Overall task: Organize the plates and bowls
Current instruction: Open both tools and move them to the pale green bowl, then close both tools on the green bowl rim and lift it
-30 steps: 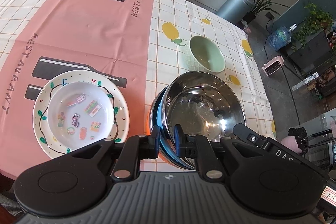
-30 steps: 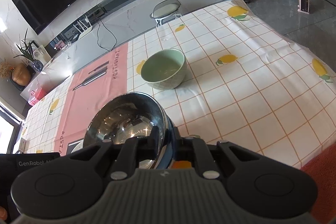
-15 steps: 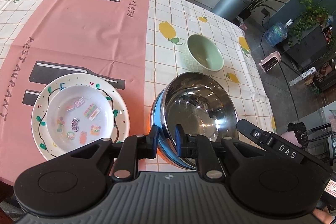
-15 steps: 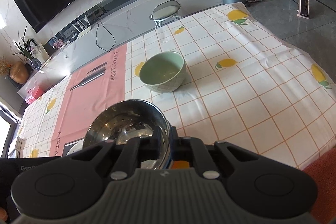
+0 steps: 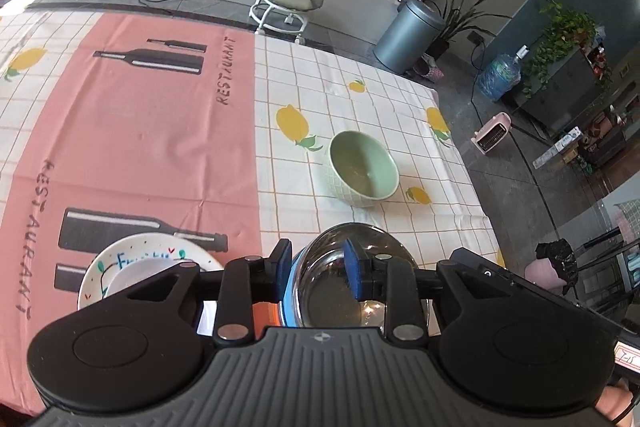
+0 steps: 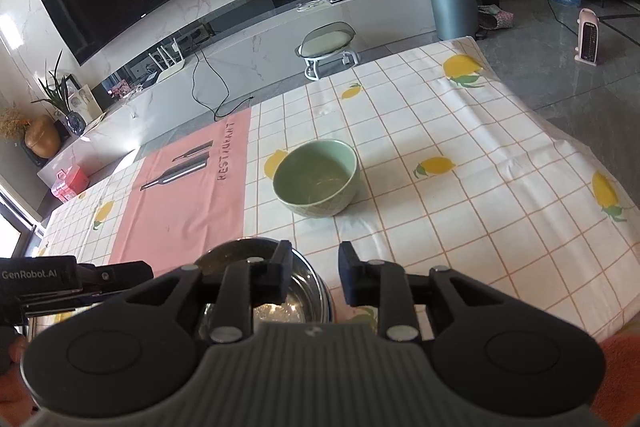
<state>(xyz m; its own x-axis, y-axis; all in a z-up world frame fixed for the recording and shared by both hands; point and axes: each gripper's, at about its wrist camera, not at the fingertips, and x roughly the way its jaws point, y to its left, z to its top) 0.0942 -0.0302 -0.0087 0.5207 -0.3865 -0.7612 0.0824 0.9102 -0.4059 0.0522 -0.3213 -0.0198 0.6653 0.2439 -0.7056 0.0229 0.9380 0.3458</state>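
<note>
A steel bowl sits nested in a blue bowl, with an orange edge showing beneath. My left gripper hovers just above its left rim. The jaws are opening, and the rim lies between the pads, which do not press on it. Over the bowl's right rim, my right gripper is opening too, pads off the metal. A pale green bowl stands alone farther out. At the left is a decorated plate with a smaller white dish on it, half hidden by the gripper.
The tablecloth has a pink panel and a lemon-check part. The table's far edge and right edge drop to the floor. The left gripper's body shows at the left of the right wrist view.
Both grippers were shut on the steel bowl's rim; both have opened, let it go and lifted up and back a little. The bowls have not moved.
</note>
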